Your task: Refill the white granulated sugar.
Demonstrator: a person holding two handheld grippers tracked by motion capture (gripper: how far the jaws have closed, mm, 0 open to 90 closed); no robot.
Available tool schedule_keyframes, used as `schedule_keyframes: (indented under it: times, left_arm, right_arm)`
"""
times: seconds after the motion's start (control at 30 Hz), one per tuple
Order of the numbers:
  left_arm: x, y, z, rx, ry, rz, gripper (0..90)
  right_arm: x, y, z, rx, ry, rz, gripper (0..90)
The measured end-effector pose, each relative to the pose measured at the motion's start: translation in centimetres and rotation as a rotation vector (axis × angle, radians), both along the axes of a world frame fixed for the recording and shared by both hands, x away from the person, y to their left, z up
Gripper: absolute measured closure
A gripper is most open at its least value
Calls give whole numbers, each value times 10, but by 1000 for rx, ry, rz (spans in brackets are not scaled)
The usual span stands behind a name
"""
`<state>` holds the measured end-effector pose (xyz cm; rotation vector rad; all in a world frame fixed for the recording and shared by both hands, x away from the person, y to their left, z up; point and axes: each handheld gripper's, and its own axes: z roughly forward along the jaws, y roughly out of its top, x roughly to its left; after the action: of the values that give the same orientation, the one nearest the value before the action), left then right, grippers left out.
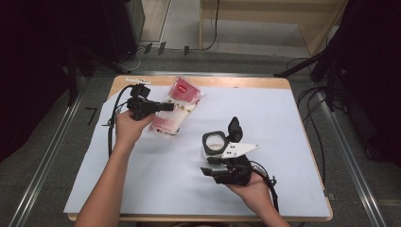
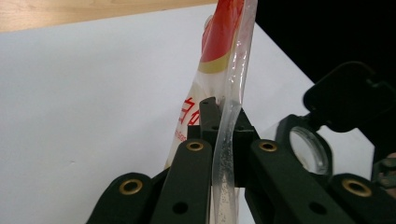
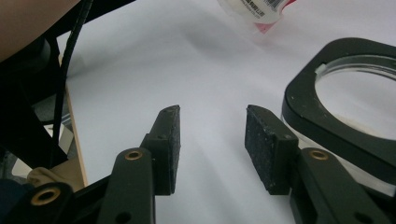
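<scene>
Surface: white sheet (image 1: 283, 123), broad bare room at its right edge.
Left gripper (image 1: 166, 107): clamped on plastic pouch (image 1: 176, 109).
Right gripper (image 3: 212, 144): jaws apart, nothing gripped, beside black-rimmed container (image 3: 345, 116).

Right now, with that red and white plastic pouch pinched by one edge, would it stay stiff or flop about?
Probably floppy: the pouch is thin, glossy film that sags from the left gripper, whose jaws clamp its clear seam. It looks light, and the slick film might slip.
</scene>
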<state>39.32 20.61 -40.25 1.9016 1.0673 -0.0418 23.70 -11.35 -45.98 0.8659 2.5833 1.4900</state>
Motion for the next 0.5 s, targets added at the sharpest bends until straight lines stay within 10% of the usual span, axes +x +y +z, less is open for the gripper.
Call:
schedule_keyframes:
  times: [0.5]
  left_arm:
    - [-7,10,-13,11,-31,-48,893]
  right_arm:
    - [1,-12,0,1,-19,-15,560]
